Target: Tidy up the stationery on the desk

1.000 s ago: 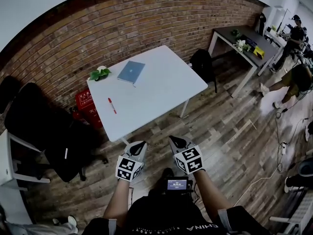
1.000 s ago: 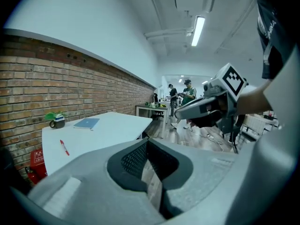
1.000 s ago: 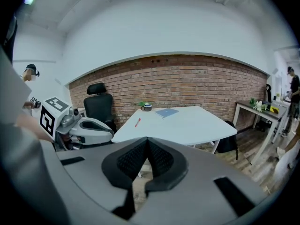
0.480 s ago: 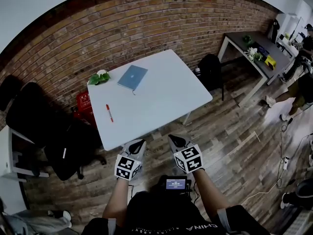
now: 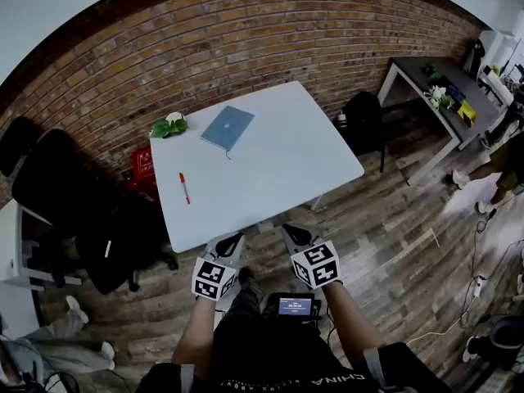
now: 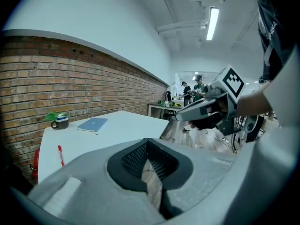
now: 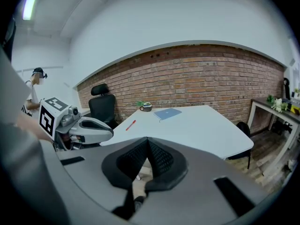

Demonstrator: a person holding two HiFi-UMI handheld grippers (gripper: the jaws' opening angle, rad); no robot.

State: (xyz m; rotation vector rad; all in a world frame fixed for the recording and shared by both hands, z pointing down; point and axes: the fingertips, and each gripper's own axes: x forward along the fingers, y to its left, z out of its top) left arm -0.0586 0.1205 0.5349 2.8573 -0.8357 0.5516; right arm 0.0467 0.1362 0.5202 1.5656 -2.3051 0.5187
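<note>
A white desk [image 5: 270, 178] stands ahead against a brick wall. On it lie a blue notebook [image 5: 228, 127] near the back and a red pen [image 5: 184, 188] toward its left side. The notebook [image 6: 93, 123] and pen [image 6: 60, 154] also show in the left gripper view, and the notebook [image 7: 167, 113] and pen [image 7: 130, 124] in the right gripper view. My left gripper [image 5: 232, 242] and right gripper [image 5: 292, 236] hover over the floor just short of the desk's near edge. Both are shut with nothing in them.
A small potted plant in a mug [image 5: 169, 125] sits at the desk's back left corner. A black office chair [image 5: 78, 211] and a red box [image 5: 141, 166] stand left of the desk. A grey table [image 5: 442, 97] and a black bag [image 5: 362, 121] are at the right.
The desk has come nearer in the head view, and both grippers now sit close to its front edge. Their jaws stay shut.
</note>
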